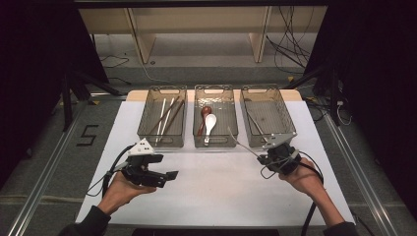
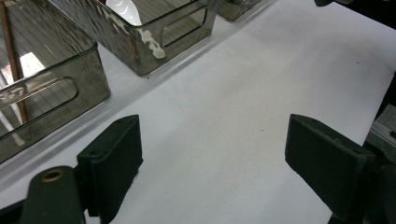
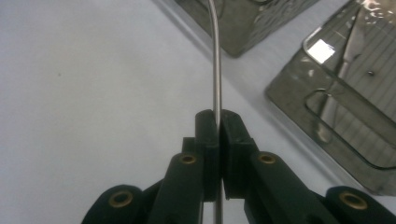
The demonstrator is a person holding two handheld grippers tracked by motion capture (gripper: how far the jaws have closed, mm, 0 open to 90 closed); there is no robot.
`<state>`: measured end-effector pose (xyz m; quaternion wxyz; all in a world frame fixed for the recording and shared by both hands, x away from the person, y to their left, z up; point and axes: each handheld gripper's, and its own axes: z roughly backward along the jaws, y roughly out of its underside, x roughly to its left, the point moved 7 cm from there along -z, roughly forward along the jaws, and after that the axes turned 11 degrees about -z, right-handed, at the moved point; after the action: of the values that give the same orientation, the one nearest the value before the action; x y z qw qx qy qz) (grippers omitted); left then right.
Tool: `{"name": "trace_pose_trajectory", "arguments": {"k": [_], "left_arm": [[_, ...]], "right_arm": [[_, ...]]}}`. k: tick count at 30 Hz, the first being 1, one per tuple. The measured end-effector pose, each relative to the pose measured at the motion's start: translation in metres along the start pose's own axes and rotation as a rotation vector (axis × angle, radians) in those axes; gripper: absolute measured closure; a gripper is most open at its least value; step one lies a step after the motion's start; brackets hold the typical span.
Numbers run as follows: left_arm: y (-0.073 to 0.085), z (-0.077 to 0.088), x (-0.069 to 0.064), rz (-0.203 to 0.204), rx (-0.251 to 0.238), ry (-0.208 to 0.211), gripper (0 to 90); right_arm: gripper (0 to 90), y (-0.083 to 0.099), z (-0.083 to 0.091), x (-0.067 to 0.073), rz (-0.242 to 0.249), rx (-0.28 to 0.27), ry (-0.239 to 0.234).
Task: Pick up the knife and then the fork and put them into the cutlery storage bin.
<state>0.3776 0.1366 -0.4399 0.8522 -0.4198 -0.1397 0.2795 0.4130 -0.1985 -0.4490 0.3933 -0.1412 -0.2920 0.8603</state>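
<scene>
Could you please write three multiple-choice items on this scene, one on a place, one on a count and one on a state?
1. Where does the white spoon lie?
A. in the left bin
B. in the middle bin
C. on the white table

2. How many bins stand in the row?
A. two
B. three
C. four

3. How does the right gripper stand?
A. shut on the thin metal utensil
B. open and empty
C. shut on a wooden chopstick

Key:
1 B, the high view shows it beside a brown spoon in that bin.
2 B, three grey bins stand side by side.
3 A, the right gripper view shows the pads pressed on the metal shaft.
</scene>
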Motion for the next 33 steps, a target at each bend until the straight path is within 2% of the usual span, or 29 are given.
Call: {"name": "trace_pose_trajectory", "arguments": {"k": [4, 6, 18, 30, 33], "left_arm": [[0.006, 0.0, 0.0, 0.016, -0.002, -0.009, 18.2], [0.009, -0.001, 0.0, 0.008, 0.01, -0.015, 17.9], [0.014, 0.003, 0.002, 0.037, -0.017, -0.026, 17.4], [0.017, 0.005, 0.001, 0.029, -0.016, -0.035, 16.4], [0.016, 0.007, 0.001, 0.027, -0.026, -0.04, 16.4]], "right_arm": [[87.5, -0.006, 0.003, -0.01, -0.032, -0.013, 0.008], [87.5, -0.009, 0.003, -0.015, -0.046, -0.02, 0.007], [87.5, -0.024, 0.001, -0.044, -0.136, -0.035, 0.051], [87.5, -0.041, -0.005, -0.068, -0.191, -0.033, 0.087], [87.5, -0.045, -0.007, -0.076, -0.22, -0.032, 0.102]]}}
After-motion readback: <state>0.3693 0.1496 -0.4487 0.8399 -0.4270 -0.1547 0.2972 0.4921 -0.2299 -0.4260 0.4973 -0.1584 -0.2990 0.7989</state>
